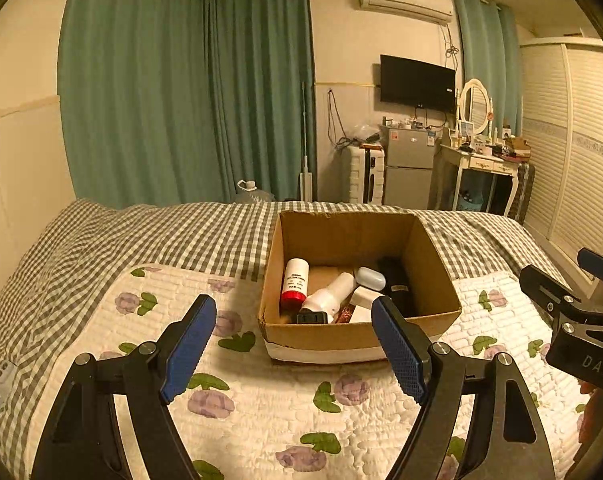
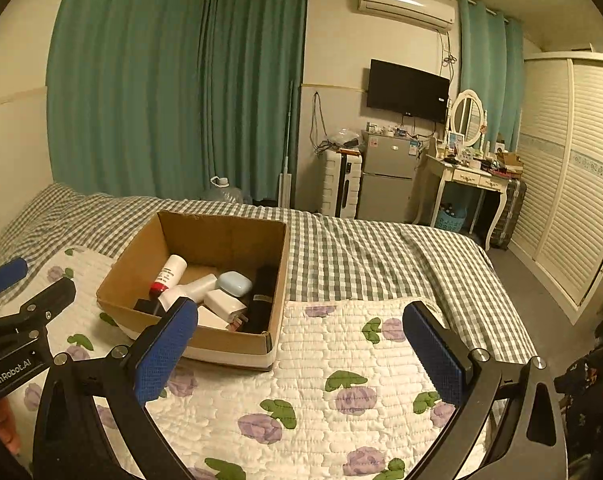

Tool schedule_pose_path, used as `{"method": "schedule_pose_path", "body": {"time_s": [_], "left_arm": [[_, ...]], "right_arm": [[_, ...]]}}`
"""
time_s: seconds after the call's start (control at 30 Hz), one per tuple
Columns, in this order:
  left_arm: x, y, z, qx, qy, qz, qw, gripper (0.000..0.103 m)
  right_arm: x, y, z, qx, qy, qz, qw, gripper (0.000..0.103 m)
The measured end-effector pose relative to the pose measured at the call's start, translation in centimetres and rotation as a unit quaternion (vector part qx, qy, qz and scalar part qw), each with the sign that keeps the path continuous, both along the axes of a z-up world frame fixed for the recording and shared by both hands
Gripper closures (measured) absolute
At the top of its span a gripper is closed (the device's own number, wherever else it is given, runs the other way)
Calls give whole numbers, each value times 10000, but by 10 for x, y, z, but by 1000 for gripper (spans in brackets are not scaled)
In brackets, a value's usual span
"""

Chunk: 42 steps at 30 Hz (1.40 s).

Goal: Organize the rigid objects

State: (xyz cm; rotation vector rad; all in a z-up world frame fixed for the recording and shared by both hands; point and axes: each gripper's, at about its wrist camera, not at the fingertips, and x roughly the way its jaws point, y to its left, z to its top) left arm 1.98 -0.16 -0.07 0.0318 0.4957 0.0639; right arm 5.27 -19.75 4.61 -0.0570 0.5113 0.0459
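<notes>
An open cardboard box (image 1: 341, 336) (image 2: 121, 268) sits on the bed. Inside lie a white bottle with a red cap (image 1: 294, 284) (image 2: 166, 274), a white bottle (image 1: 329, 294) (image 2: 191, 289), a pale blue case (image 1: 370, 278) (image 2: 234, 283), a white charger (image 1: 364, 298) (image 2: 224, 302), a small black block (image 1: 312, 317) (image 2: 146, 306) and a black object (image 1: 397, 288) (image 2: 261, 300). My left gripper (image 1: 293, 322) is open and empty, just in front of the box. My right gripper (image 2: 301, 332) is open and empty, to the right of the box.
The box rests on a white floral quilt (image 1: 261, 400) (image 2: 321, 360) over a grey checked bedsheet (image 1: 141, 236) (image 2: 361, 252). A fridge (image 1: 407, 166), dressing table (image 1: 481, 164) and wardrobe (image 2: 573, 184) stand beyond the bed.
</notes>
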Motion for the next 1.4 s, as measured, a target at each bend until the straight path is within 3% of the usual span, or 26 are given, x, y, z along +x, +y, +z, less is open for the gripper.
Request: {"method": "schedule_pose_path", "body": {"time_s": [0.67,1.4], "left_arm": [[0,-2,-1,-9,84,-51,10000,20],[1,0,-2,-75,149,-23,9999,20]], "right_arm": [[-3,-2,4,53,-88,-31,9999,0],[6,-1,-9,91,178,-8,9998,0]]}}
